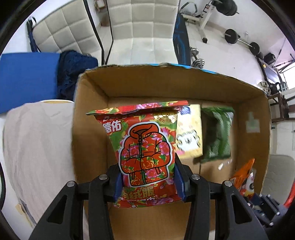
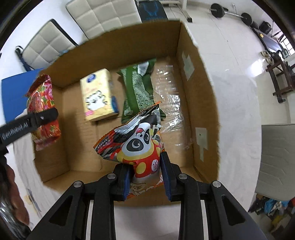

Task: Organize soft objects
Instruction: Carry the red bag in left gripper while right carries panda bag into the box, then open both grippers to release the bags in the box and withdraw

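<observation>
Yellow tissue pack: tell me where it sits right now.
The yellow tissue pack lies on the floor of the cardboard box, toward its far wall, directly left of the green pack in the right wrist view.

White glossy tile floor (image 2: pixel 230 61). Cream quilted cushions (image 1: pixel 140 27) against the far side, blue mat (image 1: pixel 27 79) at left. Barbell (image 1: pixel 241 40), dumbbells (image 1: pixel 197 57) and a weight bench (image 1: pixel 201 16) behind. Daylight from window (image 2: pixel 287 46) at right.
</observation>
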Tool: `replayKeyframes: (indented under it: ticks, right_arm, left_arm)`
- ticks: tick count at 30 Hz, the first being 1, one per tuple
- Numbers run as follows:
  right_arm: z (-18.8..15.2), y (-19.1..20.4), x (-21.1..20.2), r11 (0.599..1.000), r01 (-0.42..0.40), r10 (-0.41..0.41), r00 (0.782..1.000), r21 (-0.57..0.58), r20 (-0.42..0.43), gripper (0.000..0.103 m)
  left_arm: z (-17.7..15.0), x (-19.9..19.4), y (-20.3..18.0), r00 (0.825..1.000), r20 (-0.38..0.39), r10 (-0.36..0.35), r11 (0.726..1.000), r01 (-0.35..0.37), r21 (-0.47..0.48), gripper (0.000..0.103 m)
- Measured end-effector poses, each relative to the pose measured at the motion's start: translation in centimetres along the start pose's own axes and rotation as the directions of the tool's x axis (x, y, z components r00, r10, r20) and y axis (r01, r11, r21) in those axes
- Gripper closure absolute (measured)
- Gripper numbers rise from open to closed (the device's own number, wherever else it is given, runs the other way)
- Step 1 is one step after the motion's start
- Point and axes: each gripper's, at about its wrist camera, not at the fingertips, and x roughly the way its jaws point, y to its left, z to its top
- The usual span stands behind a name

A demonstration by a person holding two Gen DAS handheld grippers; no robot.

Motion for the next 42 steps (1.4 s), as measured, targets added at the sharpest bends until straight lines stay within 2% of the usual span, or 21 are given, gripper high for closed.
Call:
replayKeyframes:
  ticks: [10,14,16,20,26,28,29,31,33,34,35,38,42]
  right_arm:
    - [2.0,1.1,4.3,0.997,0.070,-0.071,0.997,-0.022,-0.042,0.072]
    - [2.3,1.5,6.0,0.994,0.095,-0.099,0.991,-0.045,-0.093,0.071]
    - [2.2,1.9,6.5,0.992,0.109,-0.117,0.987,-0.068,-0.111,0.069]
    - [2.0,2.8,6.7,0.992,0.098,-0.107,0.988,-0.081,-0.114,0.054]
    - [1.9,4.2,5.5,0.993,0.082,-0.089,0.992,-0.083,-0.089,0.040]
    - [1.8,4.7,4.8,0.994,0.074,-0.080,0.994,-0.082,-0.075,0.031]
    - [1.7,4.9,4.4,0.994,0.069,-0.074,0.995,-0.082,-0.065,0.022]
    - [1.3,5.0,3.4,0.995,0.058,-0.062,0.997,-0.078,-0.044,0.014]
    - [1.0,4.1,2.0,0.996,0.054,-0.056,0.998,-0.078,-0.026,0.005]
    - [0.7,4.1,1.4,0.996,0.054,-0.055,0.998,-0.076,-0.011,0.002]
    - [0.6,3.9,1.1,0.996,0.054,-0.054,0.999,-0.076,0.003,0.000]
    - [-0.2,3.9,-0.3,0.994,0.070,-0.065,0.996,-0.078,0.056,0.000]
    - [-1.6,3.8,-2.6,0.995,0.057,-0.048,0.994,-0.087,0.098,0.000]
  left_arm:
    - [2.8,4.3,0.2,0.998,-0.062,0.030,0.999,-0.029,0.018,0.059]
    - [3.5,5.4,-0.1,0.993,-0.107,0.054,0.998,-0.051,0.032,0.058]
    - [3.7,5.6,0.0,0.992,-0.108,0.062,0.998,-0.060,0.018,0.053]
    - [3.9,5.2,0.4,0.995,-0.088,0.056,0.998,-0.056,0.004,0.048]
    - [3.3,3.5,0.7,0.997,-0.062,0.038,0.999,-0.038,-0.004,0.045]
    - [2.8,2.5,0.8,0.999,-0.045,0.027,1.000,-0.027,-0.011,0.045]
    - [2.6,1.8,1.1,0.999,-0.030,0.023,1.000,-0.023,-0.014,0.042]
    - [2.0,0.4,1.3,1.000,0.000,0.014,1.000,-0.014,-0.015,0.036]
    - [1.0,-1.2,1.4,0.999,0.039,0.004,1.000,-0.003,-0.026,0.016]
    - [0.4,-2.1,1.3,0.999,0.054,0.008,1.000,-0.007,-0.023,0.010]
    - [-0.2,-2.9,1.3,0.997,0.070,0.017,1.000,-0.016,-0.019,0.004]
    - [-2.6,-5.2,1.0,0.988,0.144,0.052,0.999,-0.051,-0.013,0.004]
    - [-6.2,-7.2,0.7,0.982,0.188,0.029,1.000,-0.027,-0.013,0.004]
